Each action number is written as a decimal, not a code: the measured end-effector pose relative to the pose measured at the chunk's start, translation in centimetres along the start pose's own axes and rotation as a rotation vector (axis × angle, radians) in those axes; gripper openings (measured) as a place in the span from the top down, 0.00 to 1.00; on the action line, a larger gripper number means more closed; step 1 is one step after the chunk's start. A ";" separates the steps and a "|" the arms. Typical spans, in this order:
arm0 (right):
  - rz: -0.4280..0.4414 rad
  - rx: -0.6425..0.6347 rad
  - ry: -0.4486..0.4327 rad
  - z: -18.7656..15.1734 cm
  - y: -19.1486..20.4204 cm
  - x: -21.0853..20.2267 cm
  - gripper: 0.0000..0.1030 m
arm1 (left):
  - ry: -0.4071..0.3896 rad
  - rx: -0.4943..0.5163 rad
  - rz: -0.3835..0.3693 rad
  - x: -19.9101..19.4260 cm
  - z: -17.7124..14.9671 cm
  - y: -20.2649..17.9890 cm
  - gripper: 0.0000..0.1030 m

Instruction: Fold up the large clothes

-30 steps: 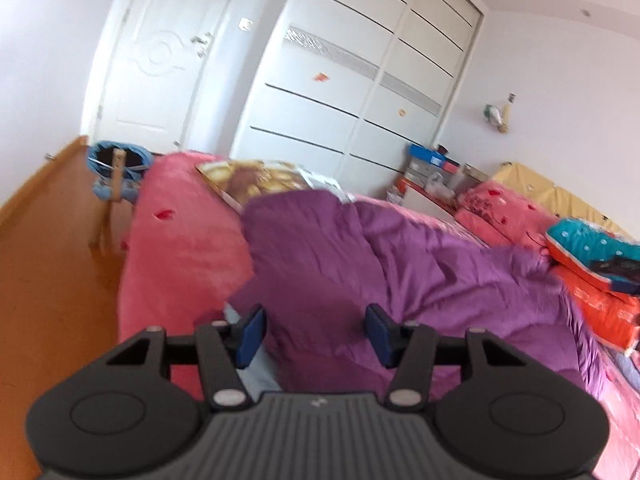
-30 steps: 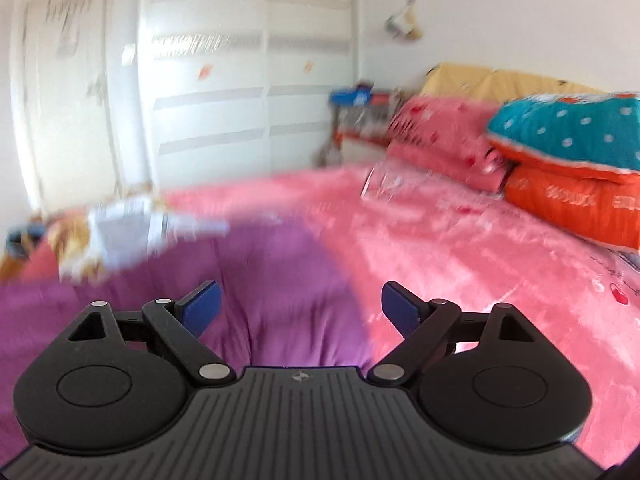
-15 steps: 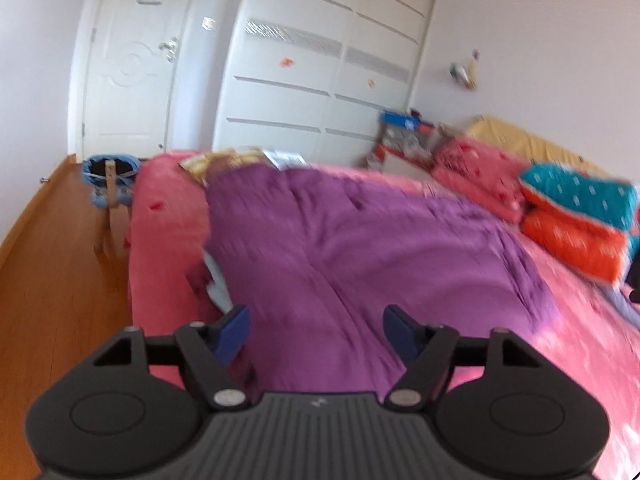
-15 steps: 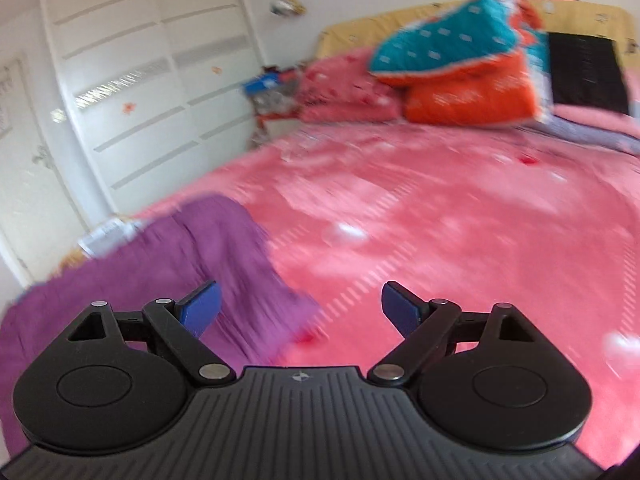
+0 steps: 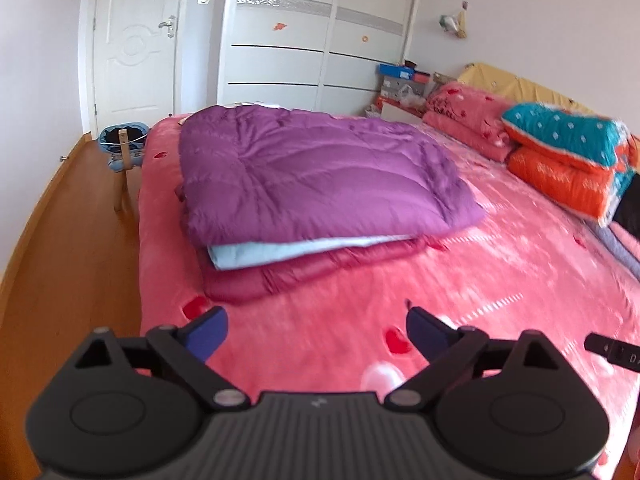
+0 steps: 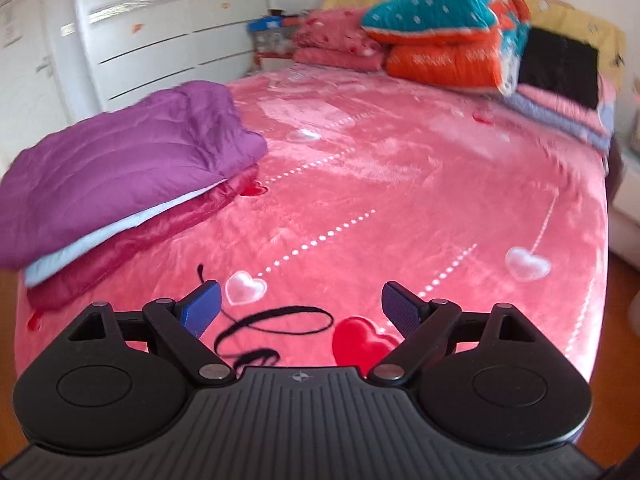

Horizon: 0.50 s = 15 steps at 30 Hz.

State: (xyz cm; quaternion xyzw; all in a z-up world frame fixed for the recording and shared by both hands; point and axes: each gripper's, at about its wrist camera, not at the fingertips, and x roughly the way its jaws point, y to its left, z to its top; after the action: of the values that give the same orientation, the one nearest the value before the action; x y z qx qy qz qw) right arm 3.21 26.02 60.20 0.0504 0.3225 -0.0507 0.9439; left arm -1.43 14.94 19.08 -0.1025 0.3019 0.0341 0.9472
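Tongs (image 5: 316,330) (image 6: 300,306) both agape, angled down over pink bedspread (image 6: 360,168), nothing between

Your left gripper (image 5: 316,330): matte black ribbed body, round side discs, silver pivot screws, blue finger pads (image 5: 208,330). Your right gripper (image 6: 300,306): same build, small cross-shaped logo on the ribbed deck.
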 end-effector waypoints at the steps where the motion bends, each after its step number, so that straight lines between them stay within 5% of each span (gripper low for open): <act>1: 0.007 -0.017 -0.006 -0.2 -0.5 -1.0 0.00 | 0.004 0.009 0.008 -0.8 -0.2 -0.9 0.07; 15: 0.079 -0.091 -0.030 -2.5 -6.2 -11.5 0.00 | 0.040 0.101 0.095 -10.2 -3.1 -9.1 0.01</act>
State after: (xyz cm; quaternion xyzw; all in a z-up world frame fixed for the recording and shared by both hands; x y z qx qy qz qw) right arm -8.16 20.90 64.86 0.0195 0.3082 0.0004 0.9511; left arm -10.35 5.37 24.04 -0.0408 0.3267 0.0617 0.9422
